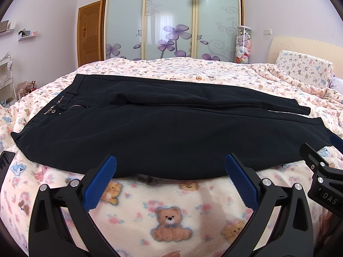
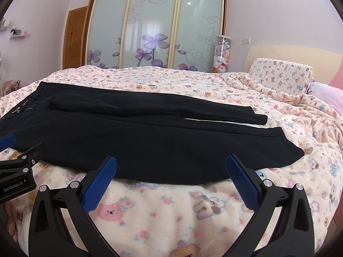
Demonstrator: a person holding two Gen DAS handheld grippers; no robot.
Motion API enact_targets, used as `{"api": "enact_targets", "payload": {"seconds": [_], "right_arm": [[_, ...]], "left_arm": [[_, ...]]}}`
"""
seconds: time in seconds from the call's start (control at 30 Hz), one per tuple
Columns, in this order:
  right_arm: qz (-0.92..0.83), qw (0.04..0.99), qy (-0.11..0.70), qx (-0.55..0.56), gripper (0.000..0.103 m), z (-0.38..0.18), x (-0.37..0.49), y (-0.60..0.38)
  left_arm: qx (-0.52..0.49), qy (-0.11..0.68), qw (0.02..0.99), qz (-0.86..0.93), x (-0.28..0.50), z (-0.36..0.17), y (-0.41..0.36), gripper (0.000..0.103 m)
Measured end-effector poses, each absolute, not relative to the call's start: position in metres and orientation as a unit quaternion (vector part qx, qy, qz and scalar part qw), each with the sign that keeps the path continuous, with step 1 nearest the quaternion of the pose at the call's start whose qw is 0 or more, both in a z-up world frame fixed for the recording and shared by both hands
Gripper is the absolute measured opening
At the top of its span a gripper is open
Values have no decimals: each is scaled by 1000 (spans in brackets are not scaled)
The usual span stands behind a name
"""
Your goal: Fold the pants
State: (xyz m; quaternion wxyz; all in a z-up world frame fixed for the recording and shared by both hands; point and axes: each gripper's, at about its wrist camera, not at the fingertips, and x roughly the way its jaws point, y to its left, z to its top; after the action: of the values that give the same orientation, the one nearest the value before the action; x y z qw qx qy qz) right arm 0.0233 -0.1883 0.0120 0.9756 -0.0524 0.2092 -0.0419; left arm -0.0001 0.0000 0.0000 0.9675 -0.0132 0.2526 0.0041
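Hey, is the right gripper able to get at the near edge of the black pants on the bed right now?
Probably yes. The right gripper is open and sits just short of the black pants, with only bare teddy-bear blanket between them. The left gripper is off to the side, not in the way.

A bed (image 1: 171,214) fills the lower half of both views, covered by a cream fleece blanket (image 2: 163,212) printed with teddy bears and small flowers. Dark pants (image 1: 163,132) lie flat on the blanket across the middle of the frame, waistband toward the left, both legs running to the right with a narrow gap between their hems. At the upper right a pillow (image 2: 280,72) in matching bear print leans against the pale headboard (image 2: 300,55).
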Motion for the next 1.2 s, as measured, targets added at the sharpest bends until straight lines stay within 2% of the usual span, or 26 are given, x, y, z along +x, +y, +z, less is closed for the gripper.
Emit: {"api": "enact_targets", "payload": {"seconds": [1.2], "right_arm": [[-42, 977, 207, -40, 102, 16, 23, -194]], "left_arm": [[-14, 254, 967, -4, 1, 1, 0, 101]]}}
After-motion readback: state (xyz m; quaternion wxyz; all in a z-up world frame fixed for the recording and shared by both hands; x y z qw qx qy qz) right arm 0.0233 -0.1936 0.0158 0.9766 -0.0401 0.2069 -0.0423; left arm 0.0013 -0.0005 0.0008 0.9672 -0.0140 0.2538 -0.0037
